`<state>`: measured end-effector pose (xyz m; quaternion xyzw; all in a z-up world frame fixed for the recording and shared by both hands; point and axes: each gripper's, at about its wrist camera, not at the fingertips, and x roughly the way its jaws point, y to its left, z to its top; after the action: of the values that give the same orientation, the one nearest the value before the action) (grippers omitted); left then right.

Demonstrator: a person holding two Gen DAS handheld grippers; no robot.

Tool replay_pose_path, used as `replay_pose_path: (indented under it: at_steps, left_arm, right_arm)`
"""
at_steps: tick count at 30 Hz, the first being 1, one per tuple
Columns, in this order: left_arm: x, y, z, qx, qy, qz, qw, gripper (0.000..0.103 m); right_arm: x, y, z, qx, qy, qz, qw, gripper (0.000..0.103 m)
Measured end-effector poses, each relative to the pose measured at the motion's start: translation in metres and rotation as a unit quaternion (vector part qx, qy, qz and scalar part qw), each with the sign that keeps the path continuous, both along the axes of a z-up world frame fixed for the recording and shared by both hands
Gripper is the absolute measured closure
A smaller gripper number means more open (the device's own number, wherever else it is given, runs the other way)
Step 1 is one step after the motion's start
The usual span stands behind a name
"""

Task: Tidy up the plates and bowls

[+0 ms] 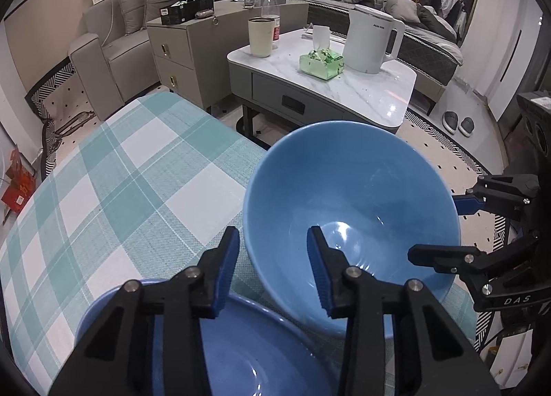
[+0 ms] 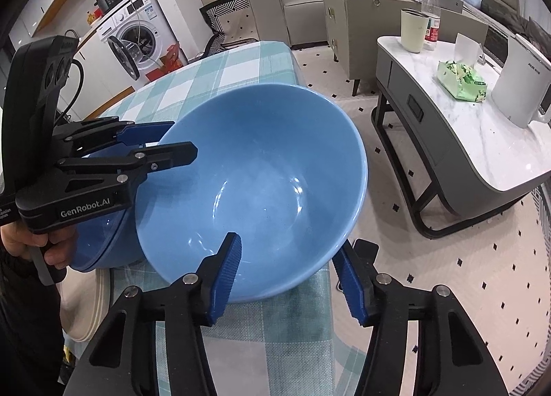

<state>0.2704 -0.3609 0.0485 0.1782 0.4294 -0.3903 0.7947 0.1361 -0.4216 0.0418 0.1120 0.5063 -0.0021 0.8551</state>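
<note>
While tilting at frame centre, the bowl (image 1: 351,210) is straddled rim-wise by the left gripper (image 1: 273,270) and the right gripper (image 2: 287,278), both spread, pads not visibly pressing.

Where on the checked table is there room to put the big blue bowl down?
The checked tablecloth is bare on the stretch running from the light blue bowl toward the sofa-side edge. It is crowded near the cameras: the darker blue bowl sits against the light one, and the left gripper and right gripper straddle its rim.

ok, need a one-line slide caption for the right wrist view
Right hand-held gripper straddles the near rim of a tilted blue bowl on the checked tablecloth; left hand-held gripper straddles the far rim.
</note>
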Motion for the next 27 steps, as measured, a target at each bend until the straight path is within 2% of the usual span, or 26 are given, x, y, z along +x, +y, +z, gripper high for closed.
replay_pose_path:
  at_steps: [8, 20, 27]
  left_arm:
    - [-0.0015, 0.0002, 0.0008, -0.001, 0.002, 0.0, 1.0, 0.067]
    - [-0.0021, 0.0024, 0.0034, 0.0, 0.014, 0.016, 0.9998, 0.071]
    - [-0.0006, 0.0026, 0.0037, -0.003, 0.02, 0.026, 0.9994, 0.071]
  right_arm:
    - [-0.0012, -0.0001, 0.001, -0.007, -0.004, -0.001, 1.0, 0.05]
    - [-0.0055, -0.0027, 0.0037, -0.023, -0.009, -0.009, 1.0, 0.063]
    - [-0.0014, -0.0076, 0.0051, -0.016, -0.002, -0.037, 0.999, 0.068]
